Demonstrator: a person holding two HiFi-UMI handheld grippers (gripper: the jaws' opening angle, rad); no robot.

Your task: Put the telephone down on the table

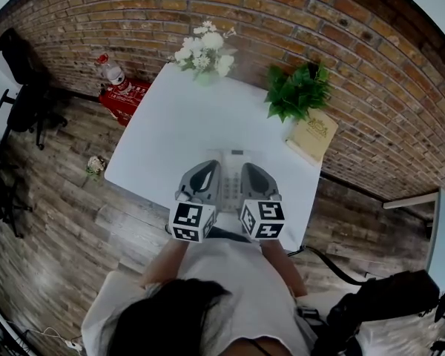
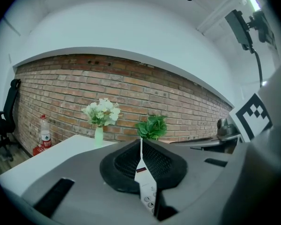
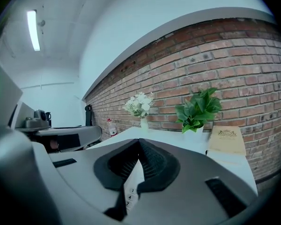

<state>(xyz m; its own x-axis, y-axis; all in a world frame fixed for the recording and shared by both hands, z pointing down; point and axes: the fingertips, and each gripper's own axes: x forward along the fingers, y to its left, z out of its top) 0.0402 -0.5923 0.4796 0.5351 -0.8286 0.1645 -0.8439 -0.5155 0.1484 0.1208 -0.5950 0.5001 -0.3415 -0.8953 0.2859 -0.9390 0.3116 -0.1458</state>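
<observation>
At the 6 o'clock edge of the white table (image 1: 179, 121), you are holding the telephone (image 1: 231, 178) between both grippers. Your left gripper (image 2: 141, 146) is clamping its 9 o'clock side, jaws pressed together on the thin edge, with keypad buttons showing just below the pads. Your right gripper (image 3: 139, 148) is pinching the 3 o'clock side the same way, number keys peeking out underneath. Can't tell if the telephone is touching the table. Flowers (image 1: 205, 50) are sitting at 12 o'clock, a plant (image 1: 297, 91) at 2 o'clock, and a book (image 1: 312, 136) just beside the plant.
</observation>
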